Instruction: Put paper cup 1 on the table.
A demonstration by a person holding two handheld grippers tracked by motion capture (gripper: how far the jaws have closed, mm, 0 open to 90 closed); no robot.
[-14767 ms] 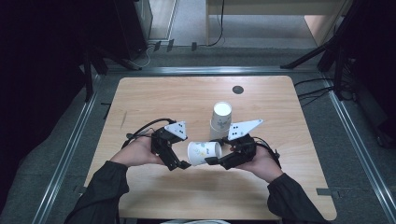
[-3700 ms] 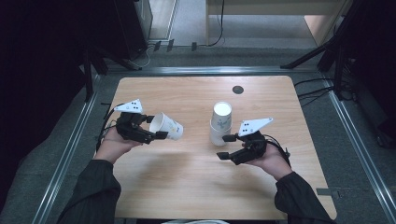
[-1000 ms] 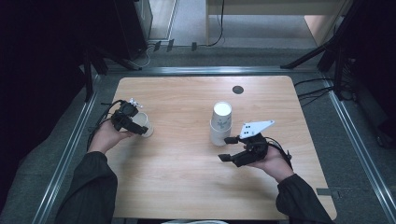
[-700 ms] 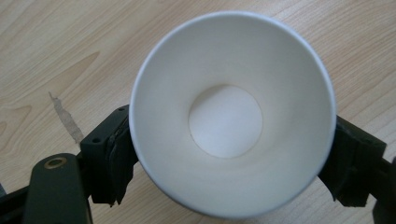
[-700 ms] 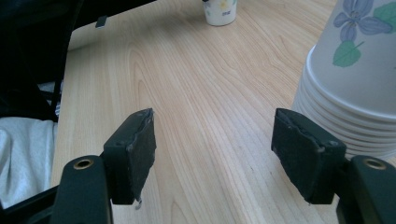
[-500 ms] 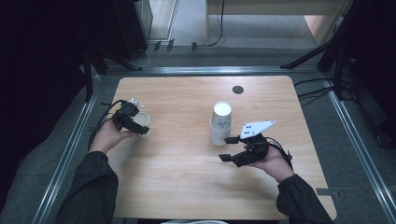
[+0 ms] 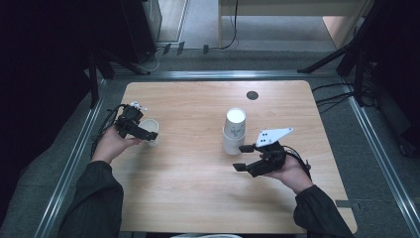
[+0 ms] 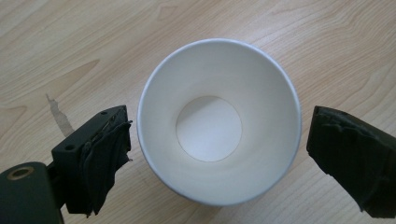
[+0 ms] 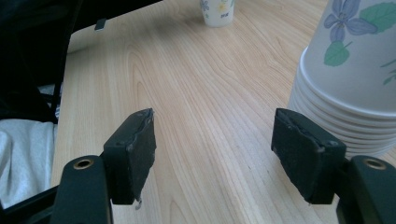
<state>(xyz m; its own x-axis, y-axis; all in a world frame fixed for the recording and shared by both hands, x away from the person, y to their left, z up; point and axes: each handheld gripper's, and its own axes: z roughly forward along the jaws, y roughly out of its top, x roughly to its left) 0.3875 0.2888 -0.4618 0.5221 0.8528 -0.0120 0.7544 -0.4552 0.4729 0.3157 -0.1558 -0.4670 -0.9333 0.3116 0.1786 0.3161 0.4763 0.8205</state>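
Note:
A white paper cup [image 7: 151, 125] stands upright near the left edge of the wooden table [image 7: 198, 193]. My left gripper [image 7: 148, 135] points down over it. In the left gripper view I look into the cup [image 8: 219, 121]; the left gripper [image 8: 217, 135] has just been opening, and a thin gap shows between each pad and the rim. A stack of upside-down flowered cups [image 7: 234, 130] stands mid-table. My right gripper [image 7: 238, 157] hovers just in front of the stack, open, with nothing between its fingers. In the right gripper view, the right gripper [image 9: 215, 126] has the stack [image 9: 355, 70] to its right.
A small dark round hole [image 7: 252, 95] sits near the table's far edge. Metal rails [image 7: 84, 148] frame the table, with cables and dark stands beyond. The lone cup [image 9: 217, 11] appears far off in the right gripper view.
The left hand carried one cup from the middle to the left side and stood it upright. Over the last second both hands stay almost still.

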